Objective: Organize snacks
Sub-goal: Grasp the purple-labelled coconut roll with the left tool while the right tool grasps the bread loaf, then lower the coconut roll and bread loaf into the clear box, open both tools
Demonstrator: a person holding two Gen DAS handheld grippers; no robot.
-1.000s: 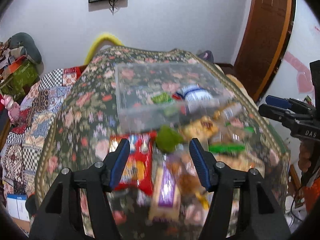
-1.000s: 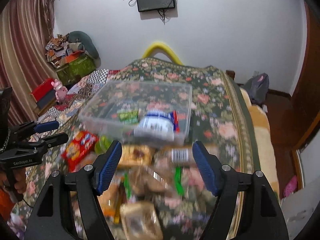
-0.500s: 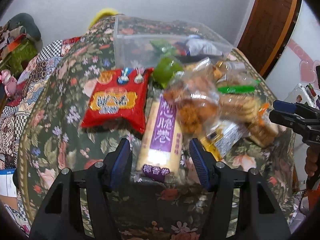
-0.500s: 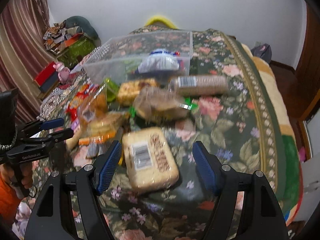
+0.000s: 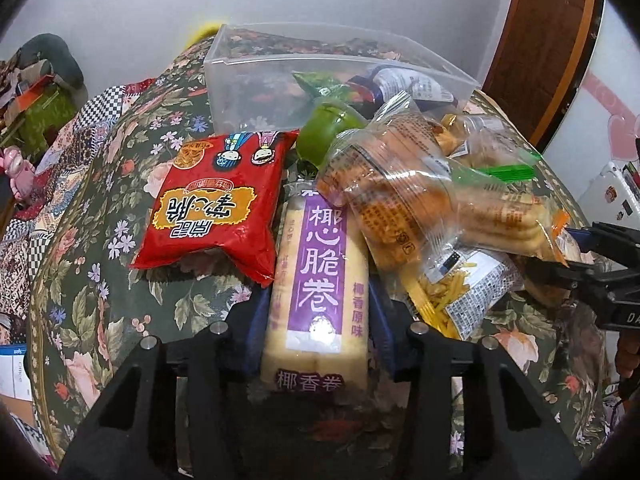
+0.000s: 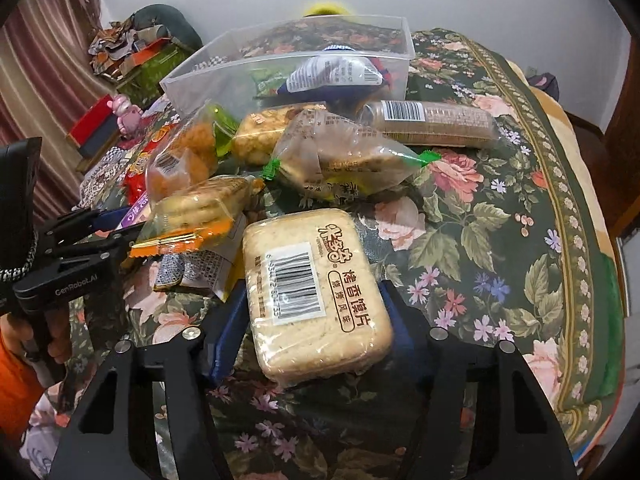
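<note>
One floral cloth (image 6: 500,216) is being seen across both views, spreading from the centre to the right edge of the right wrist frame. A clear plastic bin (image 5: 256,92) is being shown in the upper centre of the left wrist frame, with a green packet (image 5: 320,82) and a blue-and-white packet (image 5: 412,84) lying inside it; in the right wrist frame the bin (image 6: 224,76) is sitting at upper centre. A heap of snacks is being shown just below the bin in both views.

In the left half of the left wrist frame, a red snack bag (image 5: 216,204) is lying flat on the cloth, touching the purple-labelled roll pack (image 5: 320,280) at lower centre. That pack is being flanked by the blue pads of the left gripper (image 5: 318,320), both pads lying against its sides; the jaws are being held closed on it. A clear bag of golden biscuits (image 5: 392,200) is leaning over the pack's upper right.

At lower centre of the right wrist frame, a pale rectangular cracker pack (image 6: 316,292) is being bracketed by the right gripper (image 6: 316,320), the jaws pressed to its two sides. A brown biscuit sleeve (image 6: 432,124) is lying at upper right of centre, just below the bin.
</note>
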